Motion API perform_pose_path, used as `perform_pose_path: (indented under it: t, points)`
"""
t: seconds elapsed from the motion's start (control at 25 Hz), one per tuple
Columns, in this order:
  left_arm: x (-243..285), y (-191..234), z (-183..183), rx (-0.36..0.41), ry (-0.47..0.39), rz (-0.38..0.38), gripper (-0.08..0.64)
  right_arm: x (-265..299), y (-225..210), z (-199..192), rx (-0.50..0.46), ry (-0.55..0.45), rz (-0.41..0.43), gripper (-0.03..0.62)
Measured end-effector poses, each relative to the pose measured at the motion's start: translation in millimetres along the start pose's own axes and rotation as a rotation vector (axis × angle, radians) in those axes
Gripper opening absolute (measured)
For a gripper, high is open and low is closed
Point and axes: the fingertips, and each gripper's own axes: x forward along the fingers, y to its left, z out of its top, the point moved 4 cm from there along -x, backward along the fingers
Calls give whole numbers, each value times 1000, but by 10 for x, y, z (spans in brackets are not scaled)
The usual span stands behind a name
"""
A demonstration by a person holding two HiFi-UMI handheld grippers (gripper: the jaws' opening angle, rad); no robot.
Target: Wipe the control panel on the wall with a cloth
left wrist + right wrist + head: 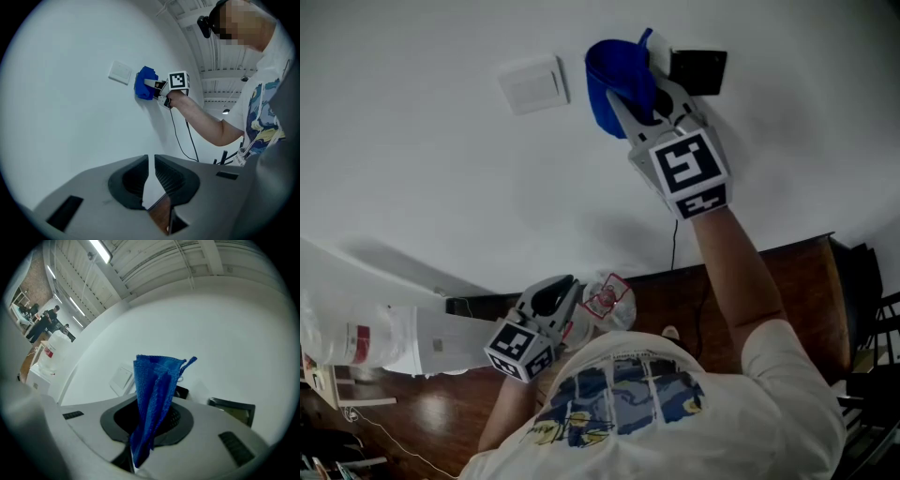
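A black control panel (701,70) is fixed to the white wall (412,169). My right gripper (639,92) is raised to the wall just left of the panel, shut on a bunched blue cloth (622,77). The cloth lies against the wall at the panel's left edge. In the right gripper view the cloth (152,404) stands up between the jaws, with the panel (233,410) to its right. My left gripper (557,294) hangs low by the person's chest, jaws together on nothing. Looking up the wall, the left gripper view (151,177) takes in the cloth (146,83).
A white switch plate (532,84) sits on the wall left of the cloth. From below the panel a black cable (674,246) runs down to a dark wooden desk (797,281). A large white jug (342,339) stands at the lower left. People stand far off (46,322).
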Motion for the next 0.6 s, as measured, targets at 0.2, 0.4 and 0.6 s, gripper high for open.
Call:
perform_pose_path:
  t: [0.2,0.4,0.6]
  points:
    - [301,-171,62,10,7,-50,18,-230,-342,-99,-15,16,-32,51]
    - [599,-350,141,22,14,-75,18,-493,-718,-209,-13,19,-57,51]
    - [899,-497,210,28,23,-82,17,-778,-1109,-322,-8,16,-90,51]
